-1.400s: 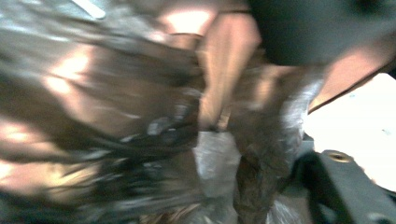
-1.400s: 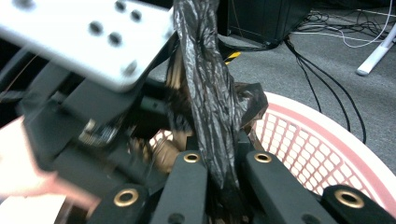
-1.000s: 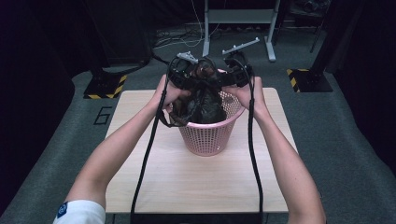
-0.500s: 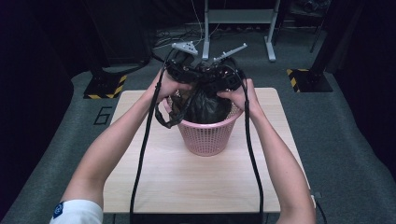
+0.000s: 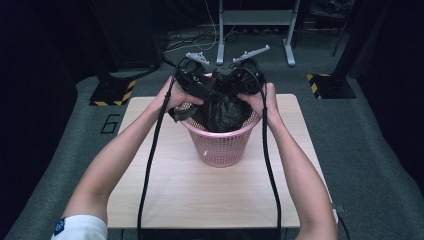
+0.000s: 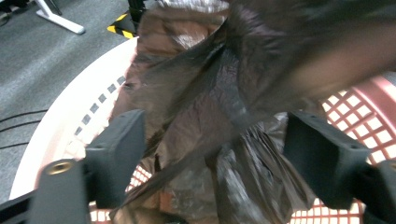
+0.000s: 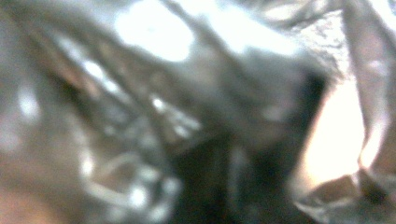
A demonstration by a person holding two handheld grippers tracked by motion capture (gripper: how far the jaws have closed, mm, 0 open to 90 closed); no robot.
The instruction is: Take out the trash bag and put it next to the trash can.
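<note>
the black bag (image 5: 226, 111) sits bunched in the pink basket (image 5: 220, 147) at the middle of the surface's (image 5: 200, 190) far edge. the left tool (image 6: 219, 158) has just been opening, its jaws apart around loose film, while the right tool (image 5: 245, 82) has just been closing and is clamped on the bag. held on one side only, the film could tear or sag back inside, and a hard pull might tip the basket.

Black bin bag (image 5: 223, 111) — thin, glossy, crumpled plastic, bunched into creases and folds — sitting in the pink basket (image 5: 220, 145), its upper part gathered above the rim. Translucent brownish where stretched in the left gripper view (image 6: 224, 93). Basket round, lattice-walled with small square holes and a smooth solid rim (image 6: 70, 121) — upright on the pale wooden table, toward its far side, about midway across.
</note>
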